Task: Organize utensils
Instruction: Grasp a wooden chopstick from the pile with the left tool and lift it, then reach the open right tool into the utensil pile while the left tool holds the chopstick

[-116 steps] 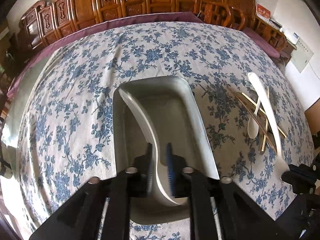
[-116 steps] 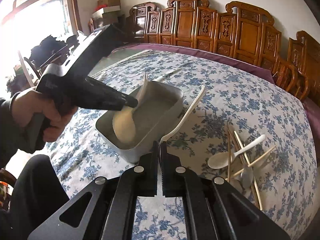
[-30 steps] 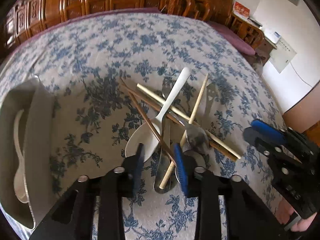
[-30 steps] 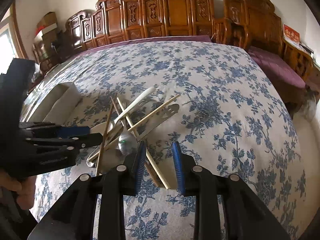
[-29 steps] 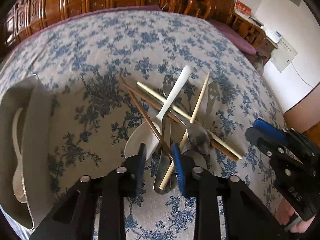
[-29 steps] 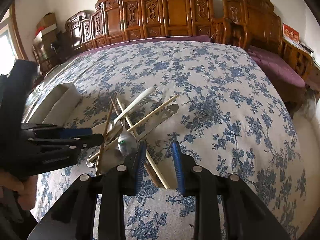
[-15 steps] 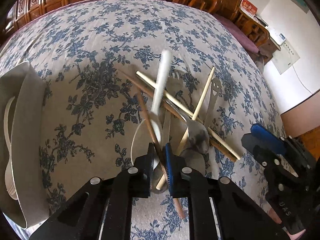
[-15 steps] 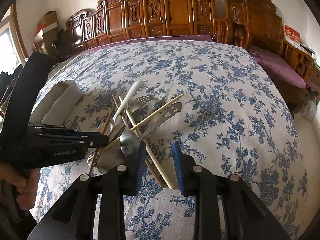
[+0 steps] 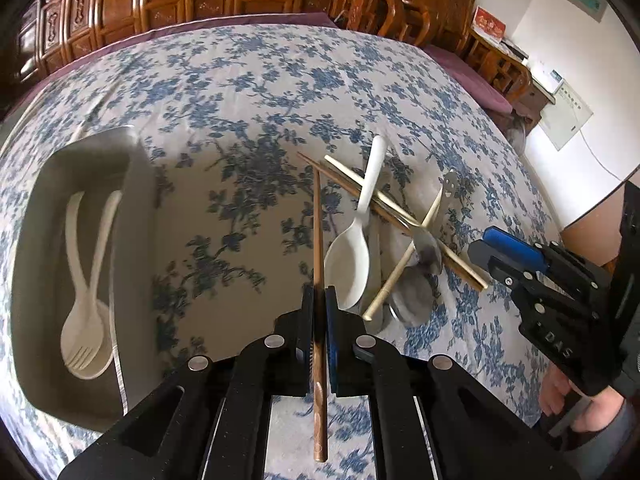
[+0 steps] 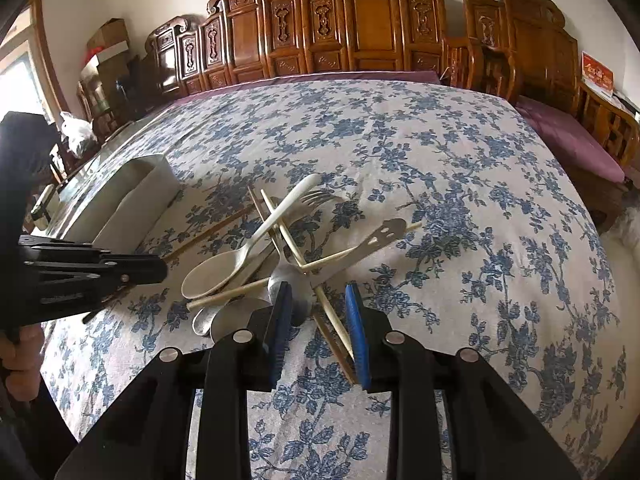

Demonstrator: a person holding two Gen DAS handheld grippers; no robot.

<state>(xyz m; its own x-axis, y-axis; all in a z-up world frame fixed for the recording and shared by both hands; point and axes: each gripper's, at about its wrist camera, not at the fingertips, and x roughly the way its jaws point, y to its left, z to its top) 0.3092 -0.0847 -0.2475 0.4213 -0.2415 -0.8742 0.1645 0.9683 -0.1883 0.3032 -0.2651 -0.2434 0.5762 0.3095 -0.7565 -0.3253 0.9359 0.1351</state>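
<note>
The left gripper (image 9: 319,308) is clamped on a dark brown chopstick (image 9: 317,240), which passes between the pads and sticks out at both ends; its near end hangs over the tablecloth (image 9: 248,92) close to the camera, and its far end points away across the table. The jaws have just been closing, and the stick is now pinched tight between them. In the right wrist view this gripper enters from the left edge, angled down, with part of a hand (image 10: 18,354) showing beneath it, cut off by the frame.

The right gripper (image 10: 320,312) hovers over the near end of the pile with its blue pads apart; chopstick ends lie below the gap, and no pad presses on anything. From the left wrist view it reaches in from the right, a hand (image 9: 576,400) at its grip partly out of frame.

Just beyond lies the pile: a white spoon (image 9: 354,248) across pale chopsticks (image 9: 408,256), metal spoons (image 9: 416,292) largely buried underneath, and a metal handle (image 10: 372,242) with a face cut-out. How many metal pieces there are cannot be told.

To the left sits the grey tray (image 9: 36,208), holding a white spoon and fork (image 9: 86,332) side by side. Carved wooden chairs (image 10: 360,28) line the far edge.
</note>
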